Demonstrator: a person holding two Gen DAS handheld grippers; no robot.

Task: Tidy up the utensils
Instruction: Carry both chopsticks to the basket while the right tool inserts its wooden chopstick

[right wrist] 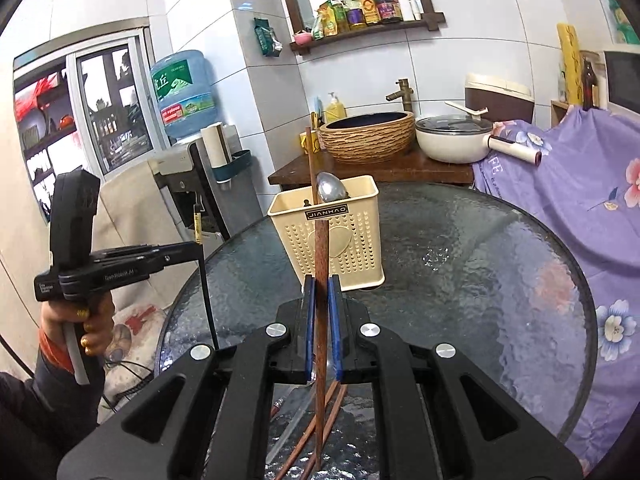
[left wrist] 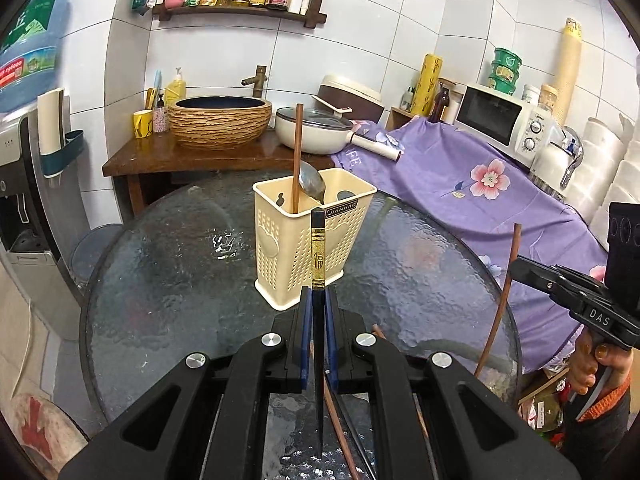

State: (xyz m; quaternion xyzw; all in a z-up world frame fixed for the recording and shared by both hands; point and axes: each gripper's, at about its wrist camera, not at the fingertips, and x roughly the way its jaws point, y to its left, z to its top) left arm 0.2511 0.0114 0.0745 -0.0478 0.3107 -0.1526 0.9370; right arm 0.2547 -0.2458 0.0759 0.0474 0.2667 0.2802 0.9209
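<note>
Your left gripper (left wrist: 319, 296) has its fingers clamped on a black chopstick (left wrist: 318, 248); your right gripper (right wrist: 321, 284) pinches a brown chopstick (right wrist: 320, 248). The cream holder (left wrist: 304, 240) stands on the glass desk (left wrist: 168, 280), holding a spoon (left wrist: 313, 181).

The round glass table (left wrist: 168, 280) lies bare to the left and right of the cream utensil holder (left wrist: 308, 240), so passage is afforded on both sides. The opening of the holder is partly taken up by an upright wooden chopstick (left wrist: 297, 156) and a spoon (left wrist: 312, 182); free room remains in its right compartment. The near edge is obstructed by loose chopsticks (right wrist: 320, 432). The far right is bounded by a purple cloth (left wrist: 460, 184).
</note>
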